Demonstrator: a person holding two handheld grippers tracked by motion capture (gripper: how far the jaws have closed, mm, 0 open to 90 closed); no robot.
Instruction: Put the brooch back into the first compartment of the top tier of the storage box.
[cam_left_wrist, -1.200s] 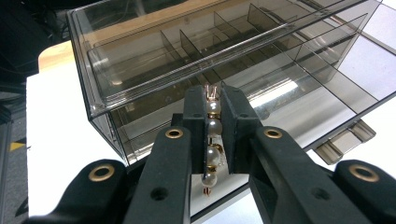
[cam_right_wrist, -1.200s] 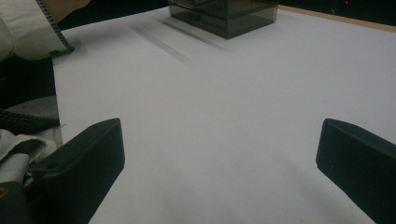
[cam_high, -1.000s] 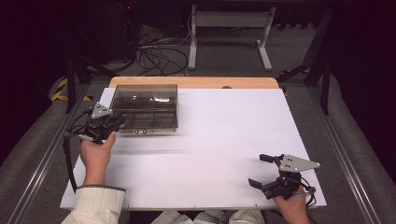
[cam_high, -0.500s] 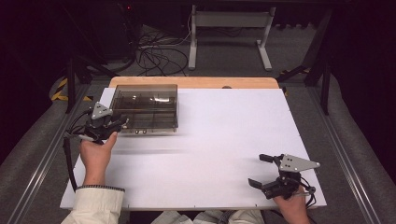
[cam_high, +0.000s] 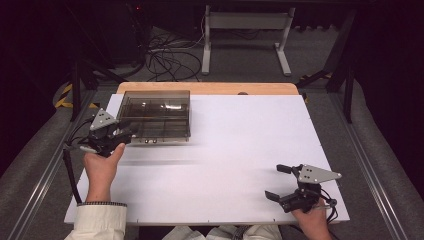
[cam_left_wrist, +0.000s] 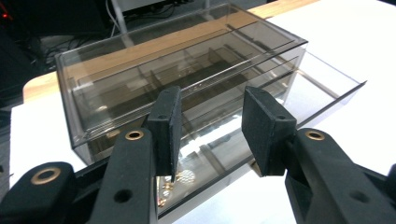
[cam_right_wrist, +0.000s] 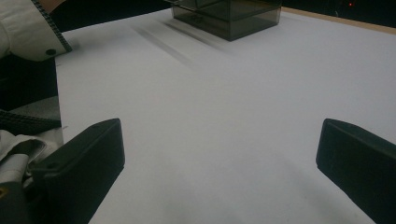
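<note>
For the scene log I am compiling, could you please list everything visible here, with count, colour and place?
drawer box: one, smoky transparent plastic with inner dividers, far left of the table; its lower drawer is pulled partly out.
small items: a few, pale and golden, in the open drawer; too small to identify.
table sheet: one, white, covering the table.
wooden tabletop: one, light brown, exposed along the far edge.
cables: several, dark, on the floor beyond the table.
metal stand: one, grey, on the floor behind.
left tongs: one pair, black, at the drawer's front; jaws have just been opening, nothing gripped.
right tongs: one pair, black, open, near right corner.
sleeve: one, white, left forearm.
</note>
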